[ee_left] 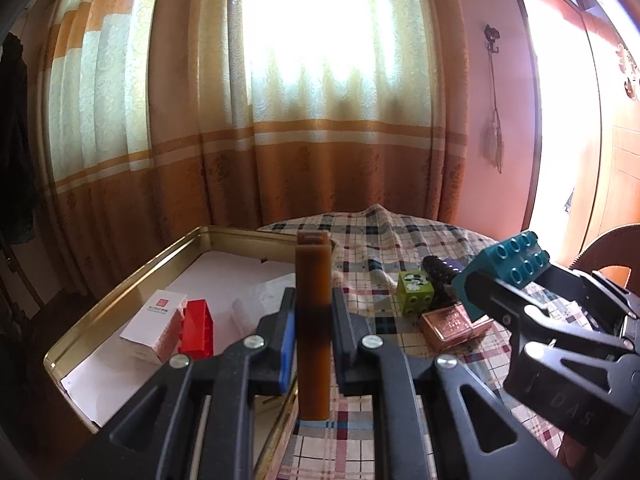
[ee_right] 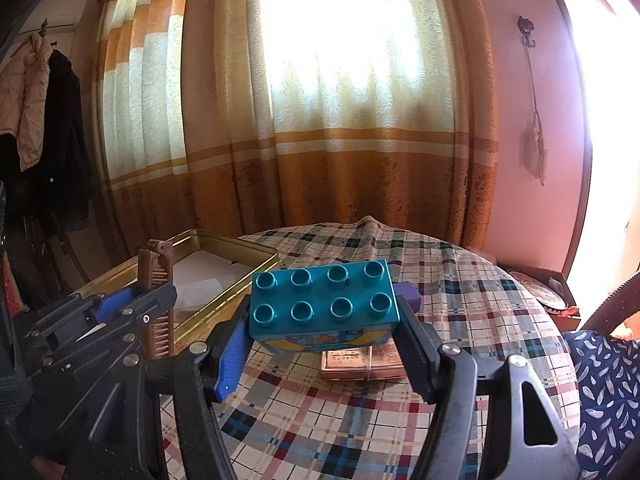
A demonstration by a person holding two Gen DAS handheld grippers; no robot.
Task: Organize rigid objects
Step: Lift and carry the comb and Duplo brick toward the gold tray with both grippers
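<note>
Left wrist view, centre of frame: left hand-held gripper (ee_left: 313, 316) closed on a brown folding comb (ee_left: 313, 292), held upright, fingers pressed against its two flat sides. Just behind and to the lower left of frame, a gold tin tray (ee_left: 132, 280) lined with white paper, already holding a white box (ee_left: 154, 330) and a red brick (ee_left: 197, 330) side by side. Right of centre, on the plaid tabletop (ee_left: 360, 248), still loose: a green block (ee_left: 416, 292), a dark spiral item partly hidden behind it, and a copper-coloured box (ee_left: 452, 326).

Right wrist view, centre: right hand-held gripper (ee_right: 324, 320) clamped on a teal brick (ee_right: 324, 300), studs facing the camera, raised clear of the tabletop, copper-coloured box directly below it in frame. Something purple peeking out behind the brick at its right; identity unclear. Tray in the left half of frame, comb and left hand-held gripper in front of its near rim.

Judged progress: roughly partway. Two items in the tray, two in hand and apparently bound for it, at least three left on the cloth. Comb nearest the tray rim, so likely first in; teal brick well apart from the tray, needing a carry toward the left of frame.
</note>
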